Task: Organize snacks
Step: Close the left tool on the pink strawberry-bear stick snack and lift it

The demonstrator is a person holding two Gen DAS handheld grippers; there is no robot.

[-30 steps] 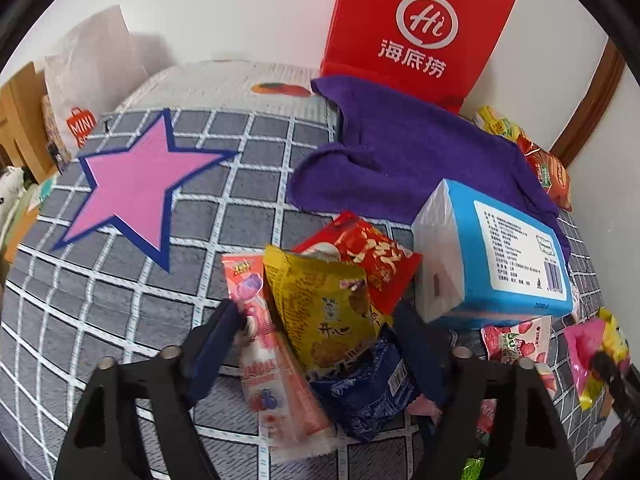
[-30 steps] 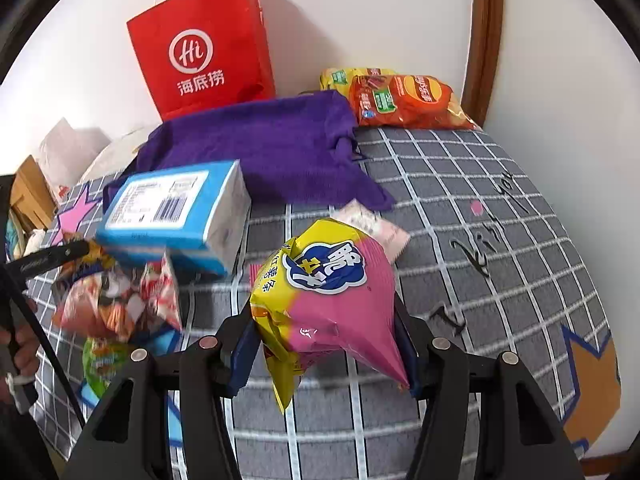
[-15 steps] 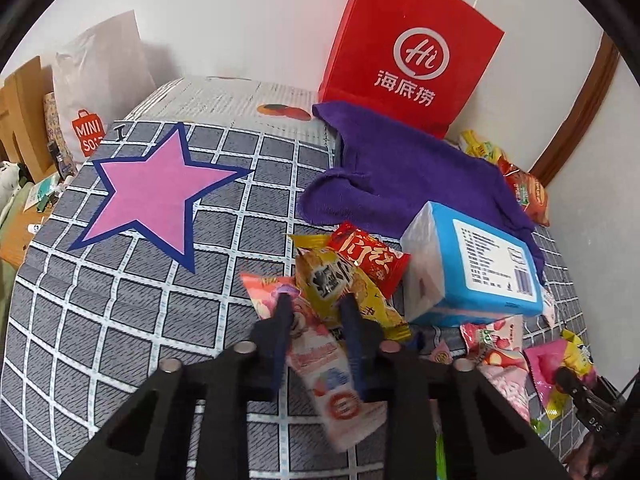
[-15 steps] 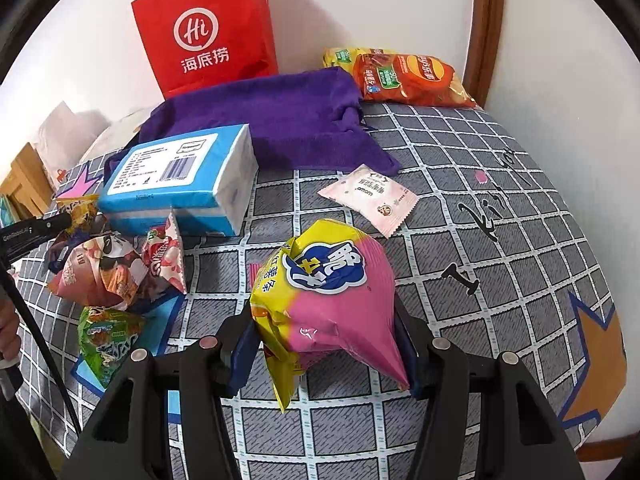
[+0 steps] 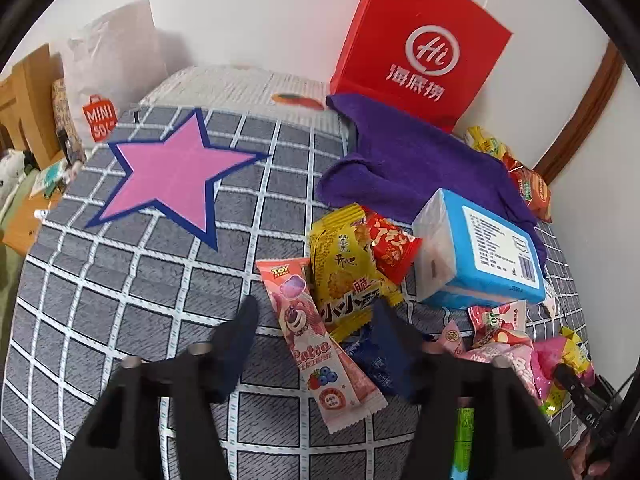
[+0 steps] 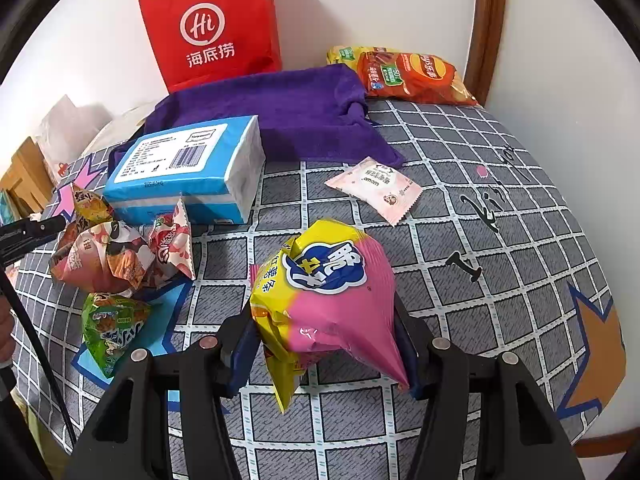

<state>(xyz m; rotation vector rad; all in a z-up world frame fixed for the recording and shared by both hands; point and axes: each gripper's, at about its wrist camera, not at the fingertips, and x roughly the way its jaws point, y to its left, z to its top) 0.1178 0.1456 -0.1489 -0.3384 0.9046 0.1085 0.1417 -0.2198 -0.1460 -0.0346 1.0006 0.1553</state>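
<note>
The left gripper (image 5: 316, 312), its jaws just reopened and spread, straddles the pink strawberry bar (image 5: 316, 344) lying lengthwise between them on the bed (image 5: 120, 280), while the right gripper (image 6: 324, 340) pinches a pink-and-yellow chip bag (image 6: 324, 292).

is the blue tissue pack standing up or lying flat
Lying flat. The blue plastic tissue pack rests on a broad face on the grey checked cover, its white printed label facing up.
</note>
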